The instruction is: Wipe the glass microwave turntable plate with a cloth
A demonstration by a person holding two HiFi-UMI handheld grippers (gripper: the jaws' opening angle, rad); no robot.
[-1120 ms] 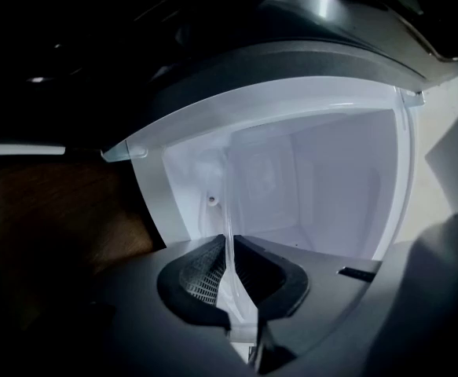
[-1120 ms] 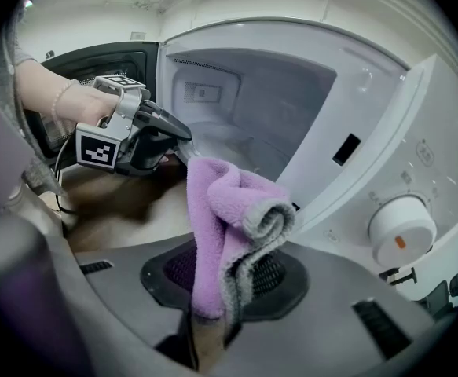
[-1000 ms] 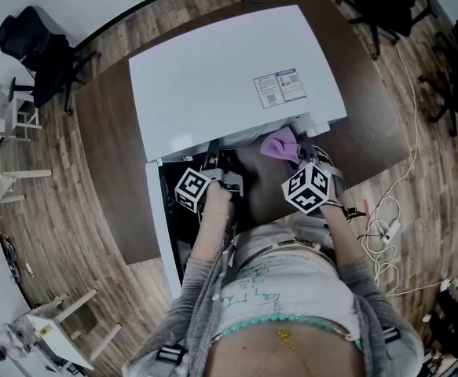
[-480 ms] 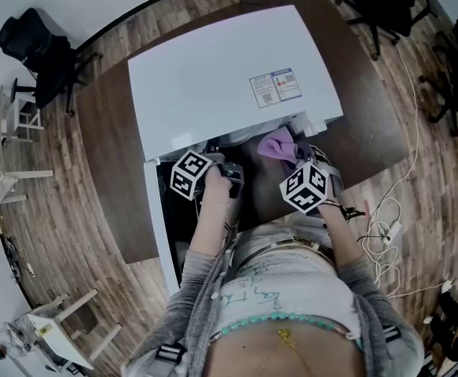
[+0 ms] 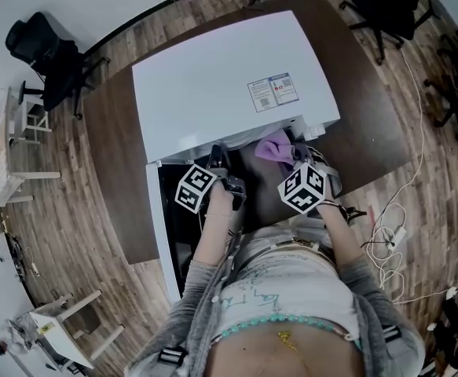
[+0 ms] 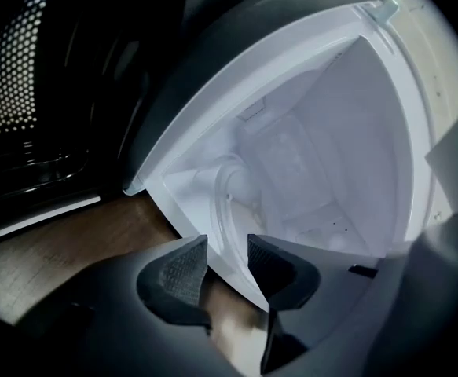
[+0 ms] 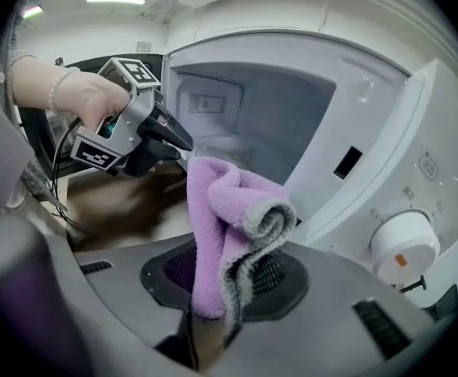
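Ahead, glass plate [image 6: 222, 188] just beyond left gripper [image 6: 227, 248], jaws just opening, empty, right gripper [image 7: 225, 280] clenching cloth [image 7: 221, 203].

Grey cardigan sleeves [image 5: 188, 297], white printed top [image 5: 285, 283], black-and-white marker cubes [image 5: 196, 188]

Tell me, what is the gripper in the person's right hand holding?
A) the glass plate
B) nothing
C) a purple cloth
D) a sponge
C: the right gripper view shows the right gripper with its jaws closed on a folded purple cloth before the open microwave.
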